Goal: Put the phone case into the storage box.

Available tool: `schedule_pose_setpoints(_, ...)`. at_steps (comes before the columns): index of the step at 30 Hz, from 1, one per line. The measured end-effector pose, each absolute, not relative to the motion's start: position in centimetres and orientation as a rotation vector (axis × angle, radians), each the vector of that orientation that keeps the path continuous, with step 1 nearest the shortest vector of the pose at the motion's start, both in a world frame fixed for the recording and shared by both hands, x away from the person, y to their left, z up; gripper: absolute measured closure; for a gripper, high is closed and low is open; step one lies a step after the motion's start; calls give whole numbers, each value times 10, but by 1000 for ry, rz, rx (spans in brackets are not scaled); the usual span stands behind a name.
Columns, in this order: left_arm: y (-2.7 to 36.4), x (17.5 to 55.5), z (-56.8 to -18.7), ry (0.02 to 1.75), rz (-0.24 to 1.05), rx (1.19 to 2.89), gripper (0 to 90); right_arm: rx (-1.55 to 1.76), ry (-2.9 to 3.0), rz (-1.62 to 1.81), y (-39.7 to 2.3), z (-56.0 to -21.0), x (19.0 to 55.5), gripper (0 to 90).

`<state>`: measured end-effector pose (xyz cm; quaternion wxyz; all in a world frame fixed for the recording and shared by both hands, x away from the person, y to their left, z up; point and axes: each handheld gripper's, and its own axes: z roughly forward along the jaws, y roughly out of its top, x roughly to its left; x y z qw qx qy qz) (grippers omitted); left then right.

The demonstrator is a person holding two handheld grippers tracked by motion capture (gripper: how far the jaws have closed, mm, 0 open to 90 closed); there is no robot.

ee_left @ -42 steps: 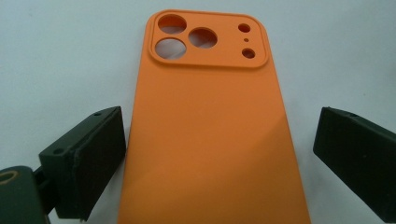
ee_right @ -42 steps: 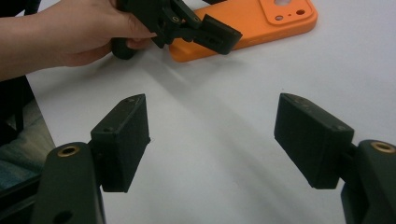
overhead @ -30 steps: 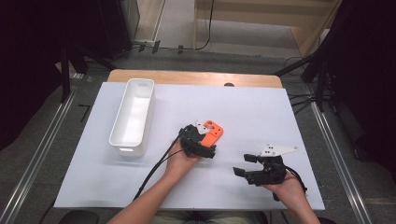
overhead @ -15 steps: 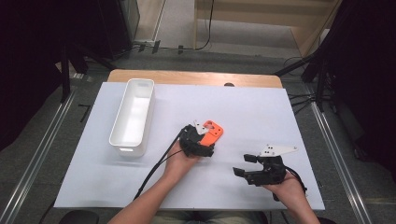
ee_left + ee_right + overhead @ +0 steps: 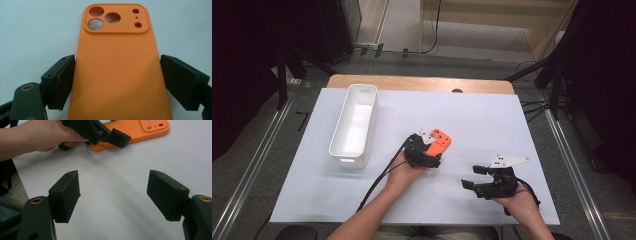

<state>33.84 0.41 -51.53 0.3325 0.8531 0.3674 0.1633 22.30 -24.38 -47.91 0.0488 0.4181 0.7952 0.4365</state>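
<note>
An orange phone case [image 5: 440, 139] lies flat on the white table cover, its camera cutout at the far end. My left gripper [image 5: 430, 145] reaches it from the near side. In the left gripper view the case [image 5: 116, 50] sits between the two black pads [image 5: 62, 77], which have just been closing and now press on its long edges. My right gripper [image 5: 472, 177] hovers low over the cover at the near right, jaws wide apart with nothing between them [image 5: 113, 192]. From the right gripper view, the case [image 5: 150, 130] and the left gripper [image 5: 117, 137] lie ahead.
A long white bin [image 5: 347, 159] stands empty at the left of the cover, running front to back. The cover [image 5: 492, 115] ends at a wooden table strip [image 5: 412, 82] at the far side. Cables trail from both grippers toward the near edge.
Both hands have kept their places and the orange case has not shifted. The high view is too small to show the left jaws moving.
</note>
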Motion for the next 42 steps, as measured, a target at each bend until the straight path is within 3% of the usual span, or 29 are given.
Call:
schedule_pose_setpoints(17, 6, 338, -514, 939, 392, 2213, 158, 1283, 2419, 1337, -245, -479, 223, 254)
schedule_pose_setpoints(42, 29, 349, -469, 968, 88, 2100, 157, 1294, 2411, 1346, -246, -478, 224, 254)
